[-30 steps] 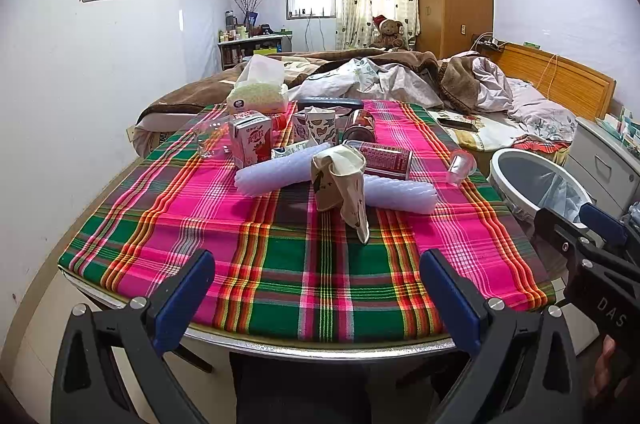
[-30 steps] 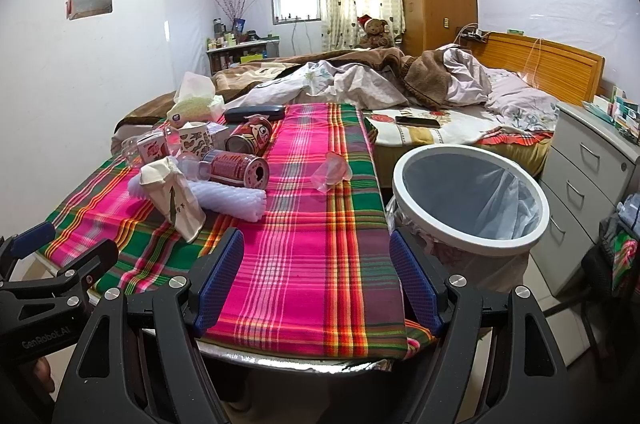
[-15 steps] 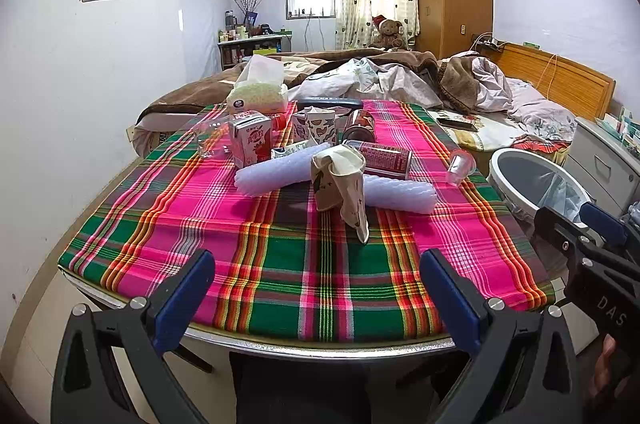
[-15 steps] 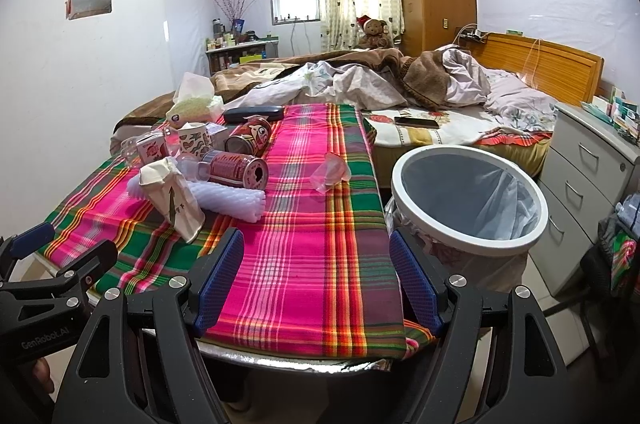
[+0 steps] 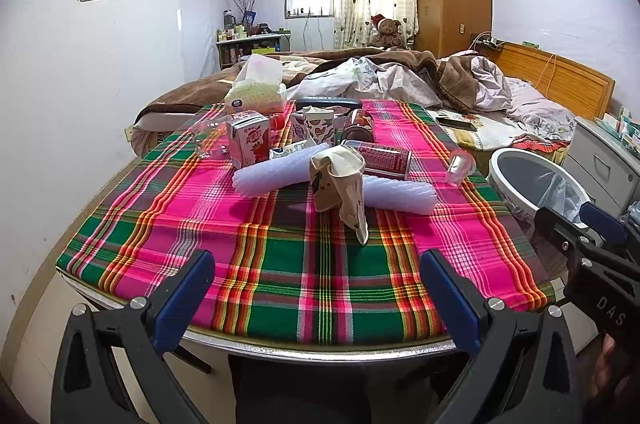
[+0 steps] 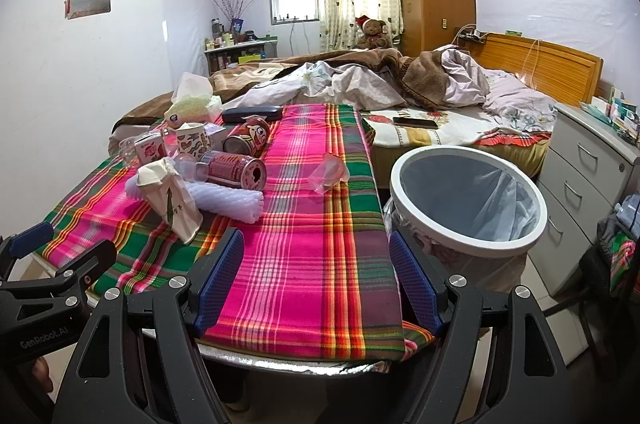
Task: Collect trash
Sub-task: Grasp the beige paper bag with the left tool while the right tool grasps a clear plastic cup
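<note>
Trash lies on a plaid-covered table (image 5: 280, 264): a crumpled paper bag (image 5: 340, 180) (image 6: 170, 194), white foam rolls (image 5: 276, 174) (image 6: 228, 200), a red can on its side (image 5: 380, 158) (image 6: 234, 170), a second can (image 6: 248, 136), a milk carton (image 5: 248, 140), a paper cup (image 5: 318, 126) and a crushed clear plastic cup (image 5: 460, 166) (image 6: 328, 172). A white-rimmed bin (image 6: 468, 200) (image 5: 536, 180) with a liner stands right of the table. My left gripper (image 5: 318, 292) hangs open at the table's near edge. My right gripper (image 6: 316, 276) is open over the table's near right corner, beside the bin.
A tissue pack (image 5: 256, 92), a dark glasses case (image 6: 252, 113) and a clear bottle (image 5: 208, 140) sit at the table's far side. Behind it lies an unmade bed (image 6: 400, 84) with a phone (image 6: 414, 122). A grey drawer unit (image 6: 588, 176) stands right of the bin.
</note>
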`<state>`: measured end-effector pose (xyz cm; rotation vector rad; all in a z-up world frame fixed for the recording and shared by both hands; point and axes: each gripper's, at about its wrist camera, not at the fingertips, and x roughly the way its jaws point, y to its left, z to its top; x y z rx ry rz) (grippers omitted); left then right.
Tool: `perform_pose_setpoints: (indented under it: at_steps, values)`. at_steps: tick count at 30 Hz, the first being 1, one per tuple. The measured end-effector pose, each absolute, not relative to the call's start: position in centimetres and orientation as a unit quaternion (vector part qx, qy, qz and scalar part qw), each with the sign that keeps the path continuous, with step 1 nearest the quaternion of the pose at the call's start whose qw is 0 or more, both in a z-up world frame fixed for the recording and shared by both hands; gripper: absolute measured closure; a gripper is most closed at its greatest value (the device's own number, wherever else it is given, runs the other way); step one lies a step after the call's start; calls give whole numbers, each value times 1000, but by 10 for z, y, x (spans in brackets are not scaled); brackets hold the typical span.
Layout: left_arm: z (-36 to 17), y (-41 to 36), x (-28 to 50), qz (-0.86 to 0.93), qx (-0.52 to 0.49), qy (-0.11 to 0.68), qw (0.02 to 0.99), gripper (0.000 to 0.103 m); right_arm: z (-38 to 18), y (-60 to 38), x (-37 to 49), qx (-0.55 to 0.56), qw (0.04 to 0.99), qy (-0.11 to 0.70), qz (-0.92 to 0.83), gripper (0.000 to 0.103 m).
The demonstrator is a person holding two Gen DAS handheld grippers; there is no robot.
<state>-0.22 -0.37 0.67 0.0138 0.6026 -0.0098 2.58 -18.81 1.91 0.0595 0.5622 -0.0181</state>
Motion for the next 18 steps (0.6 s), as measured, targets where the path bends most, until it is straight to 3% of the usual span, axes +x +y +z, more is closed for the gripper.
perform_pose_setpoints:
  at_steps: [11,17,18]
  values:
    - [-2,-8,33,-35,2,311,950,0,13,-204,67,44,956,291,-16,26]
    - [-9,-11,64,-53,-21,323,945,6,2,-217,104,72,950,304,-16,26]
    - [-12,-10,72,-54,-25,335,940,11,-1,-218,111,70,949,306,-17,26]
